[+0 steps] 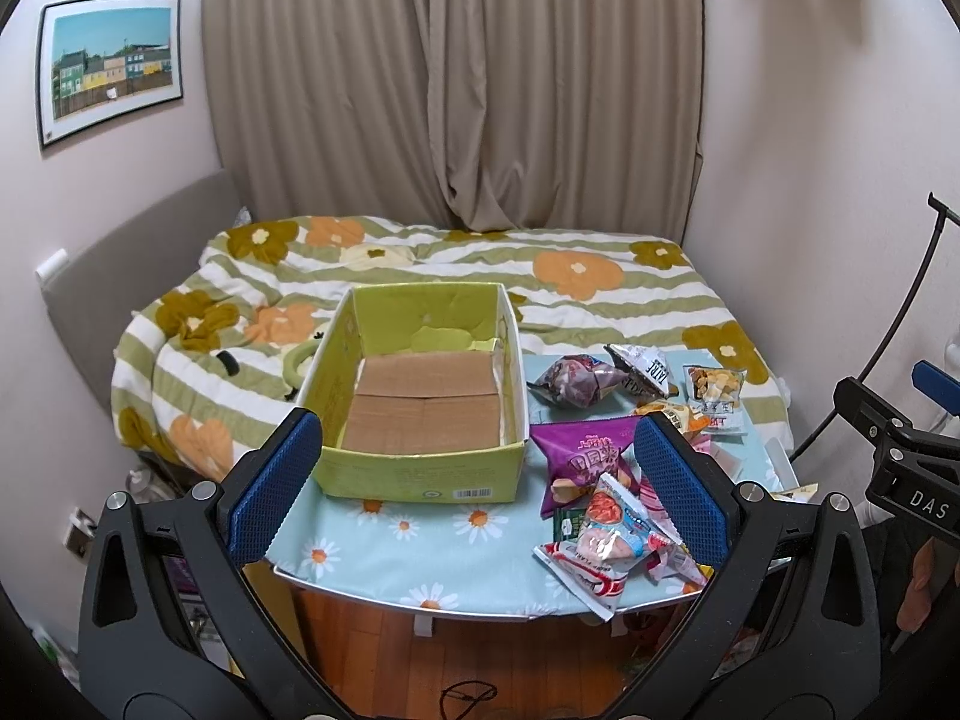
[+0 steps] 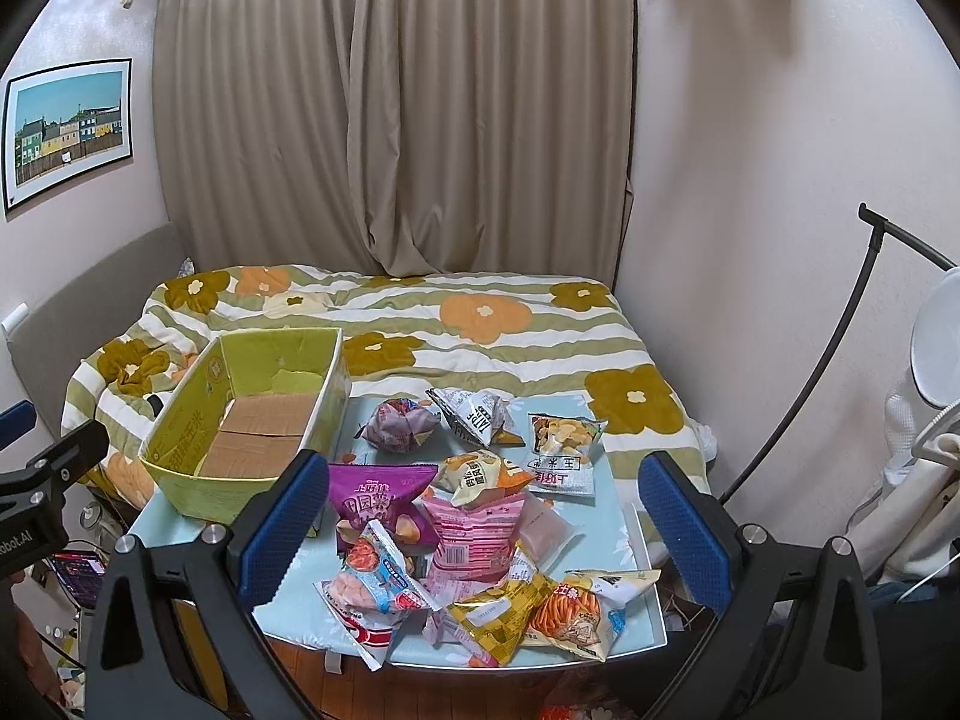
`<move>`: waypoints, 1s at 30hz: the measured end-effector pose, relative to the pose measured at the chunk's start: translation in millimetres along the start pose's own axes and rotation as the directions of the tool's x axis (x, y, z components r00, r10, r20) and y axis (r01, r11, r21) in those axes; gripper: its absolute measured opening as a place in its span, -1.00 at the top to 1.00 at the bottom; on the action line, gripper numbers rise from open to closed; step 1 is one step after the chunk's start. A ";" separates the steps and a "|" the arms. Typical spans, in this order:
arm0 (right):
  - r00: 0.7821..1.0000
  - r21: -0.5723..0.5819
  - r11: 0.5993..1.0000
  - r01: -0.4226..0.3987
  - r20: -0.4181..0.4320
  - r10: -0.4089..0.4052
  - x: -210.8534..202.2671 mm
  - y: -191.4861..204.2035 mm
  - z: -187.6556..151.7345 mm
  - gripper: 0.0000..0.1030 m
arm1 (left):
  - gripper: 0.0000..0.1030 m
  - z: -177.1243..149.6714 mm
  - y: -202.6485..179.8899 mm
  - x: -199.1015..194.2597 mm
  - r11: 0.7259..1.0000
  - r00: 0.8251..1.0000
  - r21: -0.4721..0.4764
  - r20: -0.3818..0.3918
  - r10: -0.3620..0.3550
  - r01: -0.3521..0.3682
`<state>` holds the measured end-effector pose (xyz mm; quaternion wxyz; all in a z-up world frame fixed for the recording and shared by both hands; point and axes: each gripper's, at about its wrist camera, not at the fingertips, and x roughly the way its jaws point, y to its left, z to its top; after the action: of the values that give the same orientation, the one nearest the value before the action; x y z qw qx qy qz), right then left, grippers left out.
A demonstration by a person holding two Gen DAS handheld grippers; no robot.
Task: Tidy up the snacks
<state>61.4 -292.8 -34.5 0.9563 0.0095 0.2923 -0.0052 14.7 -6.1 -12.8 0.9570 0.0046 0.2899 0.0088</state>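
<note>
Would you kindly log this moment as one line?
box: empty | snacks: loose on table | left gripper: open | right gripper: open

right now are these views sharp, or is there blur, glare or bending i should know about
Left wrist view: sharp, soft even light, no glare; fisheye bows the table edge and the walls. Right wrist view: equally sharp; snack packets readable, black vignette in the corners, curtain curved.

Soft, even indoor light fills both fisheye views, with no harsh shadows or glare. Straight lines bow strongly toward the edges, and black vignetting fills the corners. Focus stays reasonably sharp.
</note>
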 end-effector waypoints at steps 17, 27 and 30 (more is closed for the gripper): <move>1.000 0.003 1.000 0.001 -0.005 -0.001 -0.1 -1.2 -0.3 -0.99 | -1.00 -2.6 -4.3 3.2 1.000 1.000 0.003 -0.021 -0.018 0.018; 0.996 0.033 0.995 0.089 -0.035 -0.088 2.4 -15.7 -12.8 -0.99 | -1.00 -16.0 -14.9 42.5 0.990 0.981 0.028 -0.145 -0.131 0.137; 0.992 0.049 0.993 0.108 -0.066 -0.104 9.0 -27.7 -25.4 -0.99 | -1.00 -27.3 -23.8 58.2 0.982 0.967 0.048 -0.190 -0.171 0.183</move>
<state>54.2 -320.0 -61.0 0.9444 0.0193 0.3222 -0.0635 48.3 -28.7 -68.2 0.9222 0.0089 0.3769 -0.0857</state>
